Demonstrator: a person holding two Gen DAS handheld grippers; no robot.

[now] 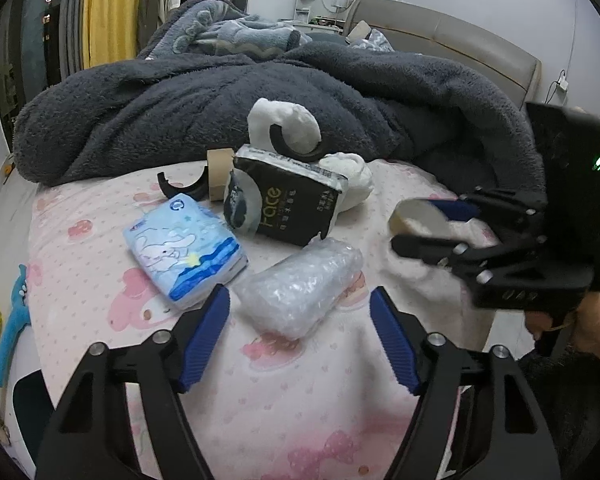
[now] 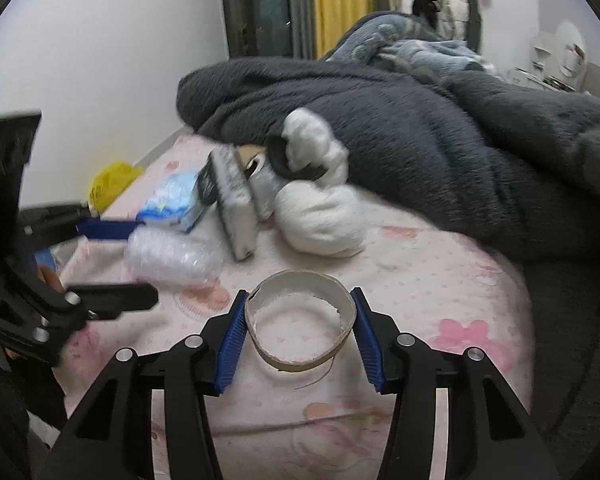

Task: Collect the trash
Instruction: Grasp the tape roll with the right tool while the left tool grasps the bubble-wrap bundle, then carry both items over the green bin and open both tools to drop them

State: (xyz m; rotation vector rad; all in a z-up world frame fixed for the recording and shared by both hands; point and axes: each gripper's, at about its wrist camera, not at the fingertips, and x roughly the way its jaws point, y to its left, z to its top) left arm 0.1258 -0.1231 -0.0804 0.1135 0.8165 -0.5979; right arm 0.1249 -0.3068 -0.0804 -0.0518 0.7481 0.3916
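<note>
Trash lay scattered over the pink bed sheet point(image 1: 100, 280), and both claws were mid-pick. Ahead and to the left of the left gripper point(image 1: 298, 336) sat a blue tissue pack point(image 1: 186, 254); straight ahead, just beyond its blue pads and partly between their tips, lay the bubble-wrap bundle point(image 1: 300, 288). Its jaws stood wide on either side of that bundle without pressing it, so nothing was held there. Farther ahead were the black tissue pack point(image 1: 284, 208), a tape roll point(image 1: 218, 174) and white stuffing point(image 1: 284, 124) against the dark fleece blanket point(image 1: 180, 112). To the right, the right gripper point(image 2: 298, 336) had its pads set against both sides of the cardboard ring point(image 2: 300, 320), a narrow hold on it with the ring resting on the sheet. I judged the step to be grasping two pieces at once. Next, the left claw would need to reach slightly forward and close gently on the soft bundle, while the right lifted the thin ring without crushing it.
</note>
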